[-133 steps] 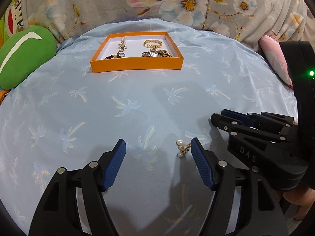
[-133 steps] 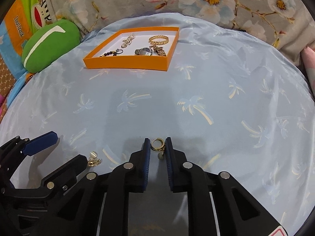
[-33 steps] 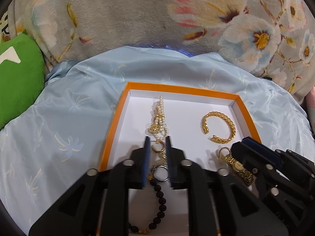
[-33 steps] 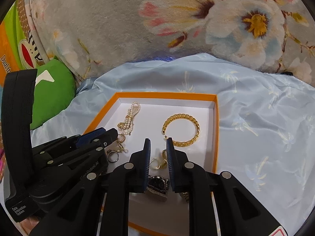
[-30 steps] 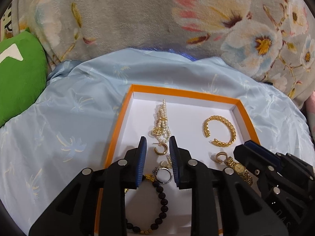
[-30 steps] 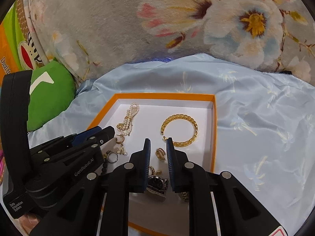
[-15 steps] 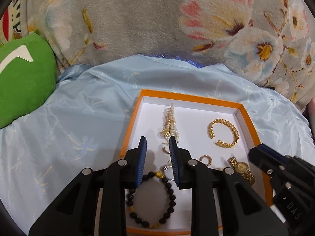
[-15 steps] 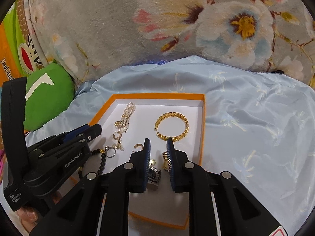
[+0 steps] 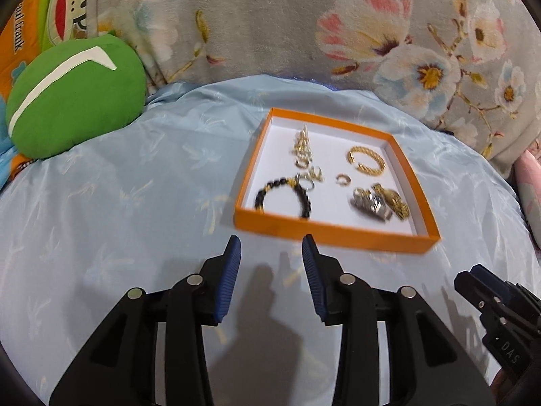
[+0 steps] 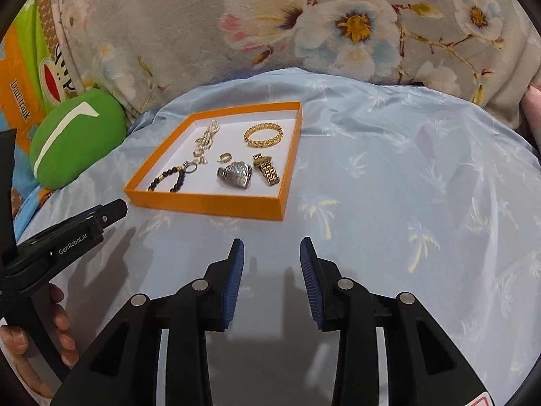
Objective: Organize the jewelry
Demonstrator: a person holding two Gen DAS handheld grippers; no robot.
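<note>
A: Both tongs, left tongs point(image 9: 270, 260) and right tongs point(image 10: 271, 258), just opened partway, nothing between.
B: Jewelry?
A: All inside orange tray point(image 10: 203, 204) on the bed; probably dropped off, done.

Orange tray point(image 10: 216, 204); palm-printed blue sheet point(image 10: 405, 176)

From my right wrist camera, the orange tray point(image 10: 203, 204) sits on the blue palm-print sheet point(image 10: 405, 186). Inside it I see a gold bangle point(image 10: 263, 135) at the far right, a watch point(image 10: 238, 174) nearer, a black bead bracelet point(image 10: 169, 179) at the near left and a pearl strand point(image 10: 208, 137) behind that. My right gripper point(image 10: 271, 250), short of the tray's near wall, has just been opening, nothing between its jaws. The left gripper point(image 10: 101, 215) lies left of the tray.
</note>
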